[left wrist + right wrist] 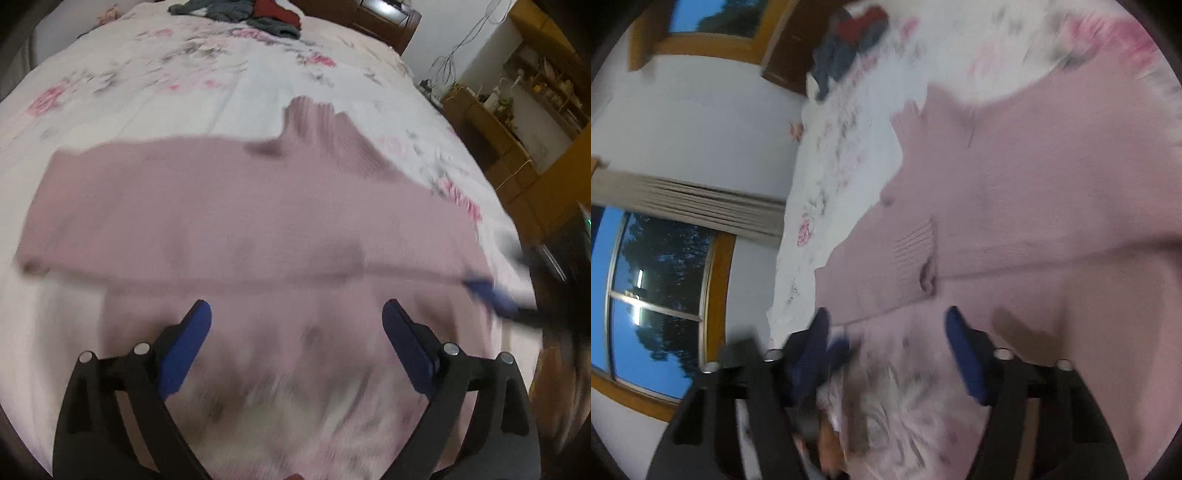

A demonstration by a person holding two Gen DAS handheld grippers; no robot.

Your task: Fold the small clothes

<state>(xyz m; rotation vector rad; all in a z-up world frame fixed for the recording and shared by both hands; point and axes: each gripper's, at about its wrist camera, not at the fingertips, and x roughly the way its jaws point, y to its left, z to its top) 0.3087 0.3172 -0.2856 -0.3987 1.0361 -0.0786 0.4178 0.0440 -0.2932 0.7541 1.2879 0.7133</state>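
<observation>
On the floral white bedspread (pixel 192 85) lies the pale pink ribbed-knit sweater (pixel 240 206), partly folded. Both the left gripper (pixel 295 325) and the right gripper (pixel 886 328) hover released, grasping nothing. Soft knit could slump, spoiling the fold.

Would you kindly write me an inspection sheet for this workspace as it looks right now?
Surface: bed with floral cover.
Job's things: pink sweater spread flat, a band folded across it.
Clutter: dark and red clothes pile at the far end.
Grippers: left tool open above the sweater; right tool open, blurred.
Cables: wires hang on the wall.
Surroundings: wooden shelves, windows, curtain.
</observation>
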